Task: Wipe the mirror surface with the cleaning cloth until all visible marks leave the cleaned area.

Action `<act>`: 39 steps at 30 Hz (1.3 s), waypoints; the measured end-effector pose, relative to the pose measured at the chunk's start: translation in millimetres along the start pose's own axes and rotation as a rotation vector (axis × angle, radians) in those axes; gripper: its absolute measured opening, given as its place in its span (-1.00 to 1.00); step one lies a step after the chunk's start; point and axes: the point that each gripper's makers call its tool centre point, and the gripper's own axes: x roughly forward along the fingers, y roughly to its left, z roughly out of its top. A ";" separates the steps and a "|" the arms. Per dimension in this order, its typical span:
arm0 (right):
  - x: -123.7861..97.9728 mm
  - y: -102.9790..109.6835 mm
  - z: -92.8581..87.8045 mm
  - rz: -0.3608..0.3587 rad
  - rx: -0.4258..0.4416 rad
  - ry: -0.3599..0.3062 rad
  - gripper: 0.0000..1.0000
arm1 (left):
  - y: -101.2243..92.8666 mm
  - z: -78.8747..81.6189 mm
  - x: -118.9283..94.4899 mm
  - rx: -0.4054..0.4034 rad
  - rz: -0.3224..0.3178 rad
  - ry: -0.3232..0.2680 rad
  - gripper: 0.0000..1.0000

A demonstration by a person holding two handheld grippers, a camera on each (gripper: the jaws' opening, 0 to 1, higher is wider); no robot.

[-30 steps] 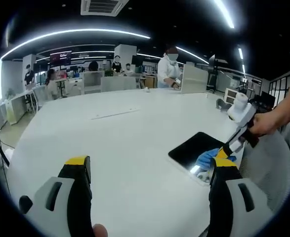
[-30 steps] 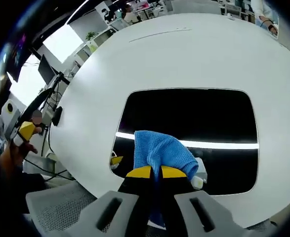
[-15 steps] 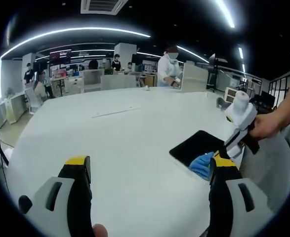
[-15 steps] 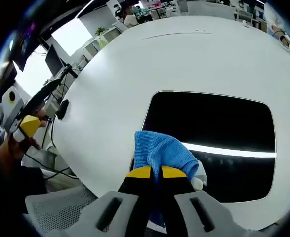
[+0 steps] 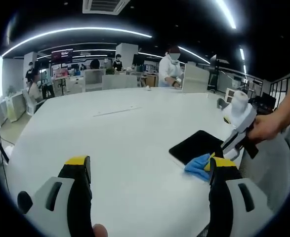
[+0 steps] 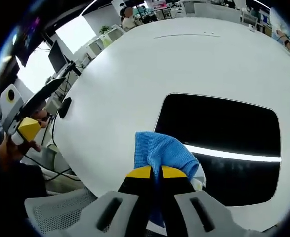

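Note:
The mirror (image 6: 228, 143) is a dark rectangular slab with rounded corners lying flat on the big white table (image 6: 145, 74); a bright light strip reflects across it. My right gripper (image 6: 154, 172) is shut on a blue cleaning cloth (image 6: 162, 152), which rests at the mirror's near left corner, partly over the table. In the left gripper view the mirror (image 5: 196, 145) lies at the right, with the blue cloth (image 5: 198, 166) at its near edge under the right gripper (image 5: 219, 157), held by a hand. My left gripper (image 5: 149, 165) is open, jaws wide apart over bare table.
Several people and desks stand beyond the table's far edge (image 5: 110, 89). A person in white (image 5: 170, 69) leans over the far side. A thin strip (image 5: 116, 110) lies on the table's far part. A mesh chair (image 6: 61, 210) sits below the near table edge.
The right gripper has slid the cloth toward the mirror's near left corner, off the middle of the glass. The left gripper has stayed still.

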 end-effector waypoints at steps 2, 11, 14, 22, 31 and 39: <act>0.6 0.5 0.7 -0.005 -0.009 0.001 -1.00 | 1.4 -1.1 -1.2 -0.008 0.005 -0.003 0.98; 5.0 -0.3 8.6 0.000 -0.002 0.006 -1.00 | 2.1 -4.7 -5.3 -0.019 0.015 -0.003 0.98; 5.5 -0.5 9.6 0.001 -0.002 0.009 -1.00 | 4.8 -5.4 -7.1 -0.024 0.031 -0.001 0.98; 10.3 -4.9 19.9 0.000 -0.014 0.007 -1.00 | 1.4 -7.4 -6.4 -0.029 0.026 0.004 0.98; 17.9 -9.4 38.0 -0.007 -0.033 0.004 -1.00 | -1.6 -9.7 -6.4 -0.047 0.033 -0.008 0.98; 25.8 -16.6 57.8 -0.003 -0.034 -0.007 -1.00 | -5.0 -20.2 -11.8 -0.065 0.032 0.006 0.98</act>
